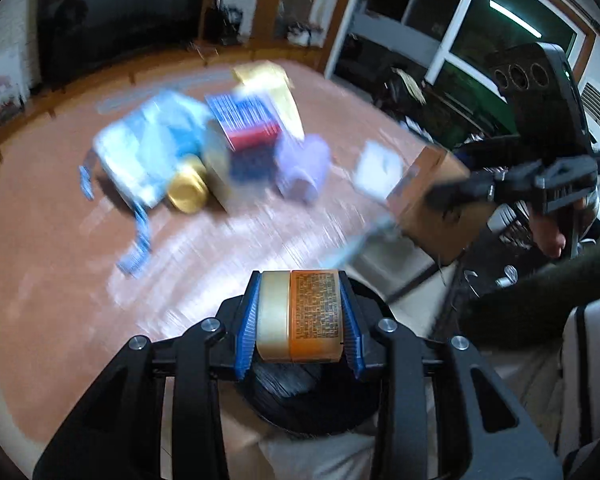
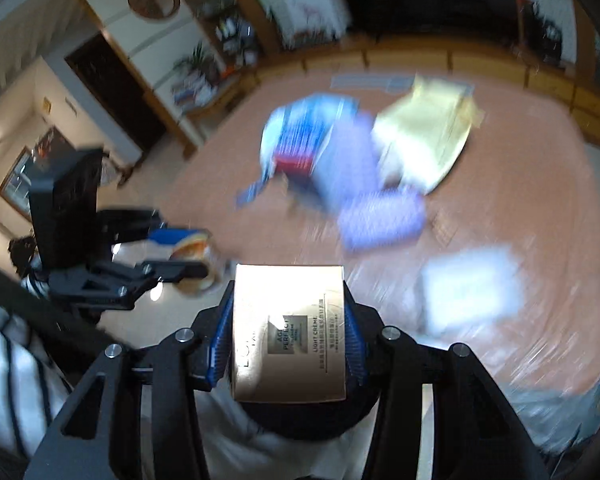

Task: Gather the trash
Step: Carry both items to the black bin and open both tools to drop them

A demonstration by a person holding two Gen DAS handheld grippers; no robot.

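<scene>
Both tools are loaded right now. The left tool is clamped on a small round jar with an orange printed label and a pale cream lid, low centre of the left wrist view, blue pads pressing lid end and base end. Looks rigid and probably light if it's empty, but smooth on the sides, so gripping it end to end like this seems the safer hold.

The right tool is closed on a gold-coloured cardboard cosmetics box, bottom centre of its own view. I'd guess thin card, next to no weight, crushes easily; the pads sit on two opposite flat sides, which is where I'd take it too.

Further out, on the salmon-pink desk, the rest of the trash is a blurred heap mid-frame: a light blue plastic wrapper, a gold round tin, a lilac roll, a yellow paper bag. Soft stuff will need a pinch on a fold.
</scene>
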